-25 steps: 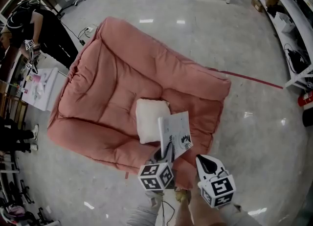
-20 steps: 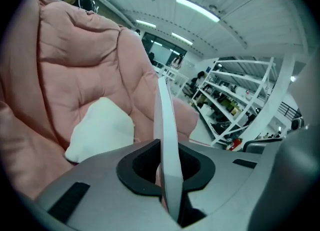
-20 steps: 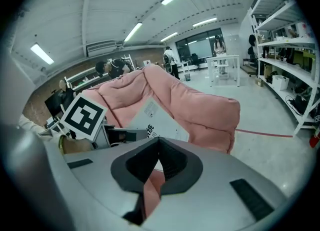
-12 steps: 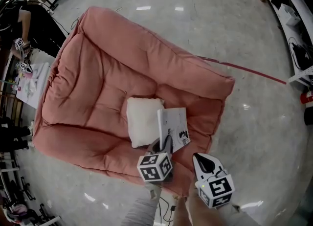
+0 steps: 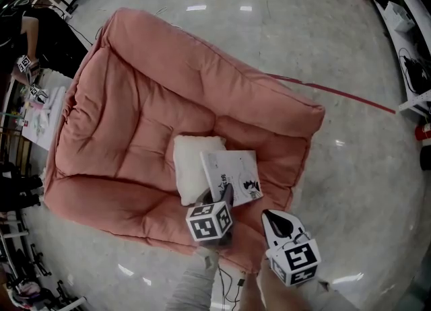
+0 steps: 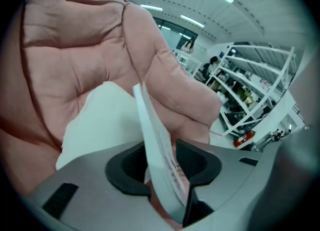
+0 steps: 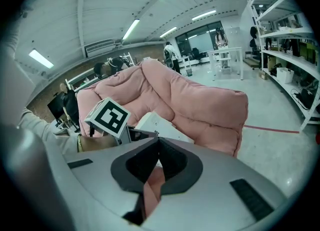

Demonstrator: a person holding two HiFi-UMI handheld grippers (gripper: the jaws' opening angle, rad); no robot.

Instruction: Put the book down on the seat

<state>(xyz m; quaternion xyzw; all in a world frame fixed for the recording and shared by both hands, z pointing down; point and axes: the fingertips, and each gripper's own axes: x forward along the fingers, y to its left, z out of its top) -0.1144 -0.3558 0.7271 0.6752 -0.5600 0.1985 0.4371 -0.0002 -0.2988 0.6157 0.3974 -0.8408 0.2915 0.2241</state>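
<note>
A thin white book (image 5: pixel 232 175) lies tilted on the big pink cushioned seat (image 5: pixel 135 101), its left edge against a small white pillow (image 5: pixel 192 168). My left gripper (image 5: pixel 225 194) is at the book's near edge. In the left gripper view the book (image 6: pixel 155 140) stands edge-on between the jaws, which are opening, with dark gaps beside both pads. My right gripper (image 5: pixel 271 217) hovers shut and empty over the seat's near right edge; in its own view the jaw tips (image 7: pixel 159 142) meet and the book (image 7: pixel 162 125) lies beyond them.
A person (image 5: pixel 27 27) stands by a white table (image 5: pixel 44 111) at the far left. Shelving (image 5: pixel 404 7) lines the right side. A red line (image 5: pixel 357 97) runs across the glossy floor behind the seat. The cube of my left gripper (image 7: pixel 110 117) shows close to my right gripper.
The book has tipped from standing on edge to lying flatter on the seat beside the pillow. My left gripper came down with it and its jaws have parted.
</note>
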